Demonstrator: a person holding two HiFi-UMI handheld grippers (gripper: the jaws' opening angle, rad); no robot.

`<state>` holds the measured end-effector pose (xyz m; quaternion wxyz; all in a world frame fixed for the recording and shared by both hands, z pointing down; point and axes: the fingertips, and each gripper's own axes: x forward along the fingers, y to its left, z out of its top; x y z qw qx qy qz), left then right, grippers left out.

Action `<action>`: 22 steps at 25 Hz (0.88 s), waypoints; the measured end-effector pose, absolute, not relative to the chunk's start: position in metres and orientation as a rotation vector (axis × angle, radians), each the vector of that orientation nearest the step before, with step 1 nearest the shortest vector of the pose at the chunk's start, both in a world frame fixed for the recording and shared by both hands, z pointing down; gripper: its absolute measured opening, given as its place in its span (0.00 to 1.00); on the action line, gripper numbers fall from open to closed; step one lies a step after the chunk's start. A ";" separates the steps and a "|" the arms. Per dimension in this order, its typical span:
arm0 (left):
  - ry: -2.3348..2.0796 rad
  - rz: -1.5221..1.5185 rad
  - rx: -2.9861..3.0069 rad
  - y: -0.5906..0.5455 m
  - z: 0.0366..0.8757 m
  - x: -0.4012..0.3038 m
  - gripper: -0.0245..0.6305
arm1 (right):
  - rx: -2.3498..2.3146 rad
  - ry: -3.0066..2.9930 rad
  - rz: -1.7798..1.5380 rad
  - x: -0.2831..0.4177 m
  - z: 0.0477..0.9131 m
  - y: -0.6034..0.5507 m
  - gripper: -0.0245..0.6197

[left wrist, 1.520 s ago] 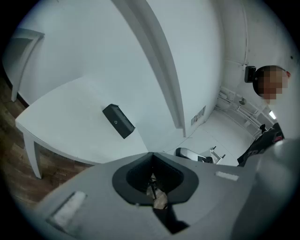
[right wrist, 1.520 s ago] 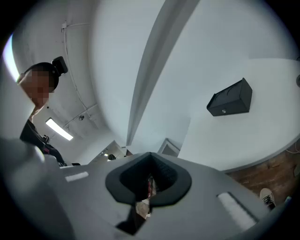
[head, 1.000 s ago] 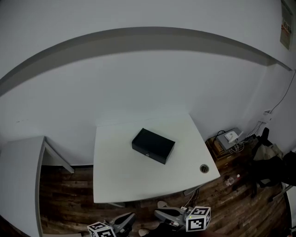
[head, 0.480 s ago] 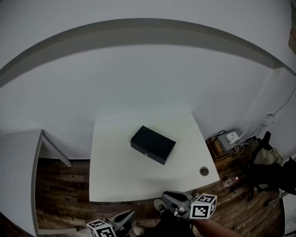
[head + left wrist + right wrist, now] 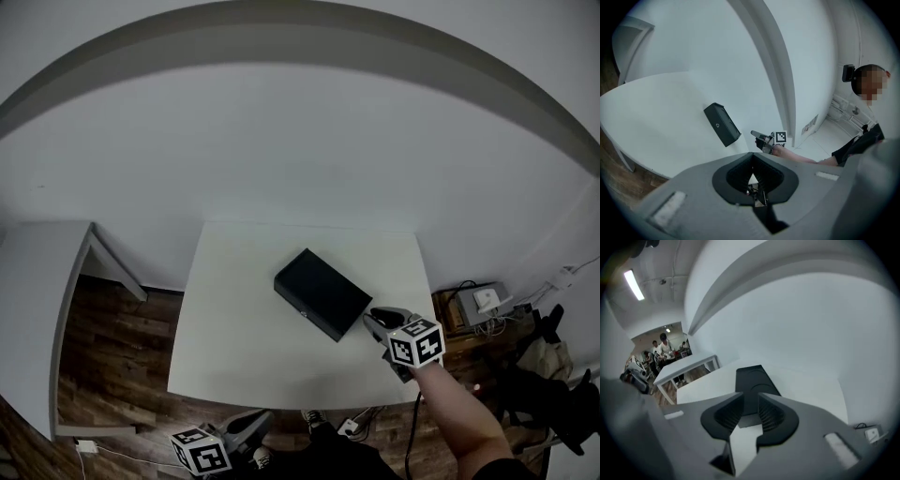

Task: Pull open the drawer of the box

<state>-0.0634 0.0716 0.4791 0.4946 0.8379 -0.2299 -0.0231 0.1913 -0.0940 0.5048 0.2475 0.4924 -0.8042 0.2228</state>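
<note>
A black box (image 5: 322,293) lies at an angle in the middle of the white table (image 5: 234,347); a small round knob (image 5: 303,313) shows on its long front face, and the drawer looks closed. My right gripper (image 5: 375,317) hovers over the table just off the box's right end. In the right gripper view the box (image 5: 752,378) lies just beyond the right gripper (image 5: 751,397), whose jaws are opening with nothing between them. My left gripper (image 5: 246,433) hangs below the table's front edge, far from the box (image 5: 722,124), and its jaws (image 5: 753,154) meet at the tips.
A second white table (image 5: 37,309) stands to the left over the wooden floor (image 5: 112,328). A low shelf with devices and cables (image 5: 478,302) and a dark bag (image 5: 553,398) sit to the right. A white wall runs behind the table. Several people (image 5: 661,350) stand far off.
My right gripper has risen from below the table's front edge and come forward over the table to the box's right end. The left gripper stays low. The head view has tilted.
</note>
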 end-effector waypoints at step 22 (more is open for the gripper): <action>-0.857 -0.072 1.877 0.010 0.512 -0.050 0.05 | 0.659 -2.075 0.777 0.176 0.594 -0.221 0.18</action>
